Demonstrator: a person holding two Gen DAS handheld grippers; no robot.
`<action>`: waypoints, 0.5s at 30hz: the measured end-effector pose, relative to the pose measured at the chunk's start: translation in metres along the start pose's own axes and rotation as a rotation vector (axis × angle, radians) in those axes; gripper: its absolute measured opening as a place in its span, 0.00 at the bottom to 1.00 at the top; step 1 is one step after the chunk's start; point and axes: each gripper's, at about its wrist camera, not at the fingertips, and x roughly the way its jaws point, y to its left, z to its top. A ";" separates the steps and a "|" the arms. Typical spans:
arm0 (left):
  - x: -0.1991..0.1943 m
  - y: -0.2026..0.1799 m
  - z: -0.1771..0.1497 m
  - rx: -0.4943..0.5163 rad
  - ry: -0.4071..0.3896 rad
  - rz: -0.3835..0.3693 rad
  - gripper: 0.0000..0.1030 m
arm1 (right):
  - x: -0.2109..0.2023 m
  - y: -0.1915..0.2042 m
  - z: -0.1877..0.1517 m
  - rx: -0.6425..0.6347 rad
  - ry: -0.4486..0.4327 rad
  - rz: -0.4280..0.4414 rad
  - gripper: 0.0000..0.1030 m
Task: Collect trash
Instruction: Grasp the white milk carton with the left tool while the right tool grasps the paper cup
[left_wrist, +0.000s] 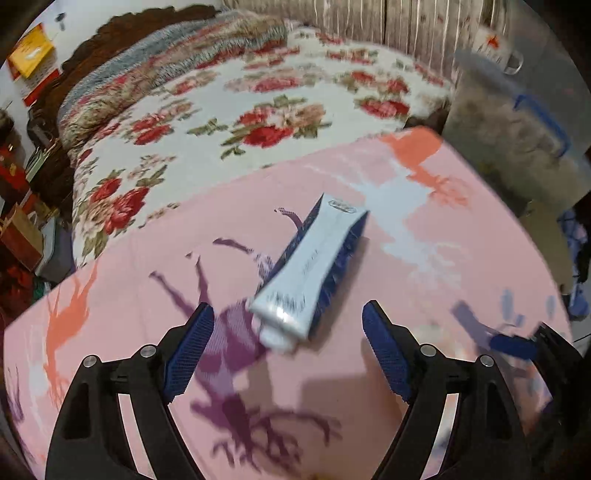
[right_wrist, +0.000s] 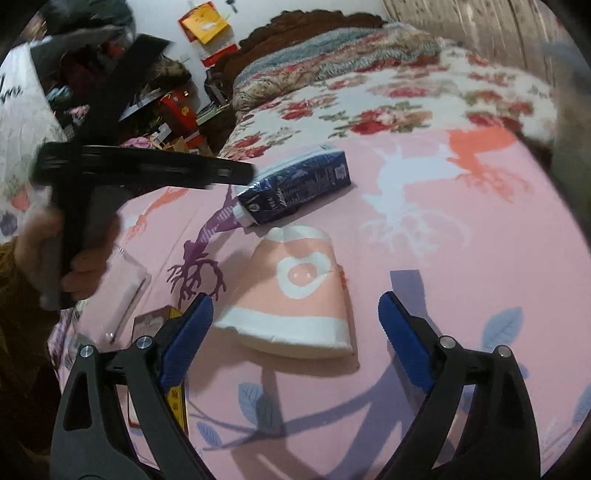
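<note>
Two wide-open, empty grippers, left gripper and right gripper, we held over the pink printed cloth: a flattened navy carton ran lengthwise away from our left jaws, while only the right view showed the crushed paper cup, rim nearest us.
</note>
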 end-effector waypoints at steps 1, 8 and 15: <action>0.010 -0.001 0.004 0.000 0.019 0.007 0.76 | 0.003 -0.007 0.002 0.032 0.007 0.021 0.88; 0.060 -0.004 0.001 -0.034 0.120 -0.016 0.63 | 0.030 -0.033 0.007 0.170 0.081 0.177 0.80; 0.047 -0.010 -0.022 -0.051 0.106 0.005 0.55 | 0.035 -0.015 -0.012 0.156 0.109 0.247 0.28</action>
